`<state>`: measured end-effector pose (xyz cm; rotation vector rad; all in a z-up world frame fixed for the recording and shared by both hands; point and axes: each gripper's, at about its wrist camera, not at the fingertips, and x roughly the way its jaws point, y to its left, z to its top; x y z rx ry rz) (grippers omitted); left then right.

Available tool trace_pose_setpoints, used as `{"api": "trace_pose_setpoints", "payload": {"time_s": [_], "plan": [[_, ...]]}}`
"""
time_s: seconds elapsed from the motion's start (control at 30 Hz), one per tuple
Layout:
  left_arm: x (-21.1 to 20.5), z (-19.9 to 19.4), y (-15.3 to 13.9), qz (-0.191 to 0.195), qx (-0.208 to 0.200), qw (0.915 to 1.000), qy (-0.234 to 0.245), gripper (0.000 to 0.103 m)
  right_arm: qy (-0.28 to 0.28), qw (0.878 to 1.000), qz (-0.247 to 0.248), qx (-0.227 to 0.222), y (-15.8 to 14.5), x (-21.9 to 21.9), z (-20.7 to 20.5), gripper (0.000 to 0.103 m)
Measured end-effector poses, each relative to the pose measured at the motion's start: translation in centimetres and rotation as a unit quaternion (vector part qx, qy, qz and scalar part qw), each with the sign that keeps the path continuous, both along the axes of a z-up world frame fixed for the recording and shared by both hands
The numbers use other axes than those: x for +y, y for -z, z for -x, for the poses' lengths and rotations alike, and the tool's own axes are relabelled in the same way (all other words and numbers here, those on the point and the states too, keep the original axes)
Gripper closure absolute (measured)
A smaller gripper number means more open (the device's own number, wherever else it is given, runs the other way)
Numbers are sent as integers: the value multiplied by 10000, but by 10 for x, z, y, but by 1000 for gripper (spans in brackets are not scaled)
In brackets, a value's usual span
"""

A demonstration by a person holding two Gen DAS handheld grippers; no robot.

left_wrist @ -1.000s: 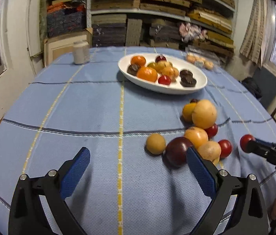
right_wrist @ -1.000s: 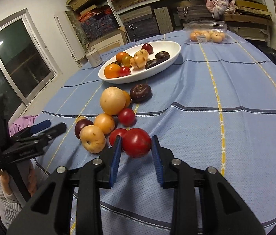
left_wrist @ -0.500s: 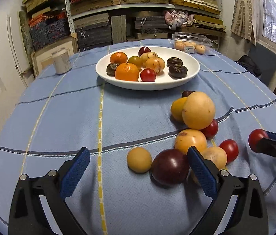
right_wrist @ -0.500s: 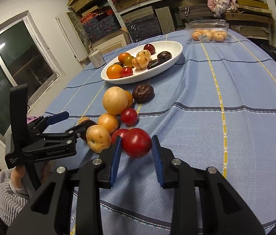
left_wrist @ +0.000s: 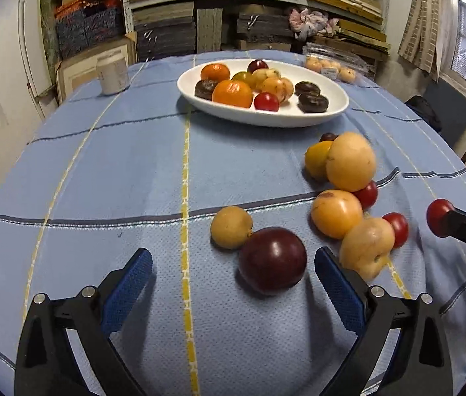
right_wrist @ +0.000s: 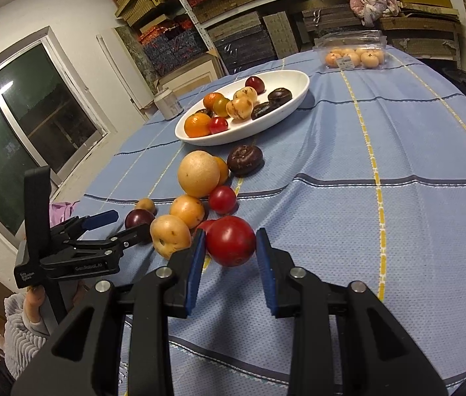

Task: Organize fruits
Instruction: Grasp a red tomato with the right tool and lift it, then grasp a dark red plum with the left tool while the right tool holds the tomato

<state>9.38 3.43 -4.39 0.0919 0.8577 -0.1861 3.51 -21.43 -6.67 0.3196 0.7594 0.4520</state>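
Two claws work the fruit pile: the right gripper (right_wrist: 231, 249) clamps a red tomato (right_wrist: 230, 245) between its pads, while the left gripper (left_wrist: 233, 272) gapes wide, a dark plum (left_wrist: 272, 260) between its fingers, untouched, white plate (left_wrist: 332, 114) far ahead.

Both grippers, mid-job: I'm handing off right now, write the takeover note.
Right gripper: shut on the red tomato, off the loose pile, not yet at the plate.
Left gripper: open, fingers either side of the dark plum, which sits on the cloth untouched.
Done: the white plate at the far side already holds about nine fruits.
Left: the loose pile beside the plum, including the large yellow fruit, two small tomatoes, several orange-yellow fruits and one dark fruit near the plate.
The plastic box of fruit beyond stays closed.
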Motion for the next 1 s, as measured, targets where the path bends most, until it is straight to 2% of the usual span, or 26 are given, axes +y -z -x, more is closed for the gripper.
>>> {"api": "trace_pose_setpoints", "payload": {"time_s": [0.07,0.23,0.33,0.5,0.63,0.7,0.73,0.8,0.83,0.9,1.0], "plan": [[3,1,-1,117,-16,9999,0,8,4,10000,-19,2,0,0,0,72],[4,2,-3,495,23,9985,211,50,-4,10000,-40,3,1,0,0,71],[-3,3,-2,427,42,9984,372,59,4,10000,-48,14,1,-1,0,71],[-6,-3,6,553,338,9968,468,60,-58,9999,21,119,4,2,-4,71],[-7,-2,7,555,326,9968,473,61,-56,9993,350,112,4,10,-2,71],[-5,-2,7,606,333,9965,460,61,21,9985,528,137,5,13,-1,65],[-5,-2,7,618,330,9965,454,62,60,9976,651,235,8,15,-3,57],[-4,-3,7,626,327,9965,454,63,69,9958,786,469,14,18,-9,56],[-4,-3,6,628,329,9965,453,63,54,9954,796,536,17,19,-12,57],[-3,-3,6,650,332,9963,453,63,42,9955,767,547,18,18,-12,72],[-1,-2,4,679,285,9964,411,64,-10,9962,686,532,18,18,-11,74]]}}
